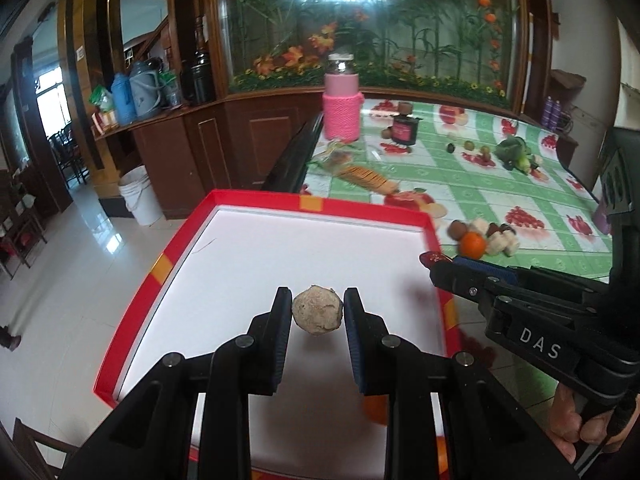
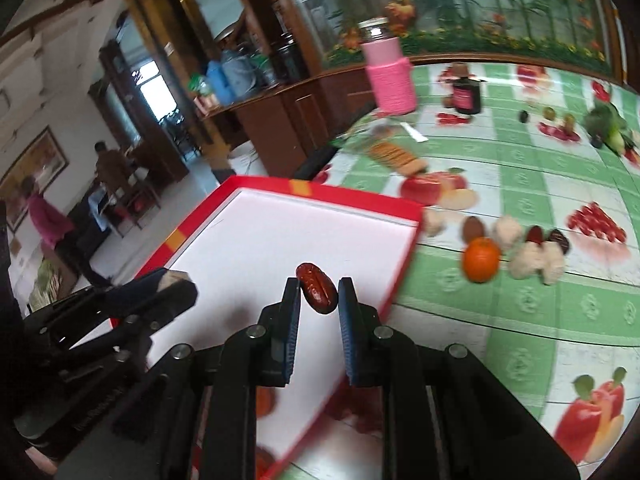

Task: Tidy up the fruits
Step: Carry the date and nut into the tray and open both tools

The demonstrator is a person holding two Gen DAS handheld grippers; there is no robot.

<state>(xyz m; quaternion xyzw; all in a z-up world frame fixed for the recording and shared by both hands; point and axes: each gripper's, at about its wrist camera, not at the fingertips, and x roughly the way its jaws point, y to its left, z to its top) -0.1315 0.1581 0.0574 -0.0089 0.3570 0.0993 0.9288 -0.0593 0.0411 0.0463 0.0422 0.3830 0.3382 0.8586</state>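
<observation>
Carry-to-tray step, both tools loaded. Left tool (image 1: 317,312) was clamped on a round tan-grey fruit (image 1: 317,315), pinched between its blue pads, held over the white floor of the red-rimmed tray (image 1: 256,199); whether it hung clear of the floor or touched it could not be told. Right tool (image 2: 319,294) was closed narrow on a dark red date (image 2: 316,288), gripped slantwise at the fingertips, also above the tray, close to the rim on its right.

Seen from the left tool, the right tool came in from the right across the tray's rim, date at its tip (image 1: 434,258). Seen from the right tool, the left one sat low to its left with the tan fruit just peeking out.

Ahead and right of both tools, outside the tray on the green checked surface (image 2: 520,312): an orange (image 2: 481,260), pale lumpy pieces (image 2: 536,260), more dark dates (image 2: 558,239). Something orange showed under the left tool's right finger, blurred, unclear.

Next move, as judged: lower each fruit to the tray floor, keep the two well apart, open the jaws gently since the round one would likely roll, then go back for the pile ahead-right. Most fruit was not yet in the tray, so early in the task.
</observation>
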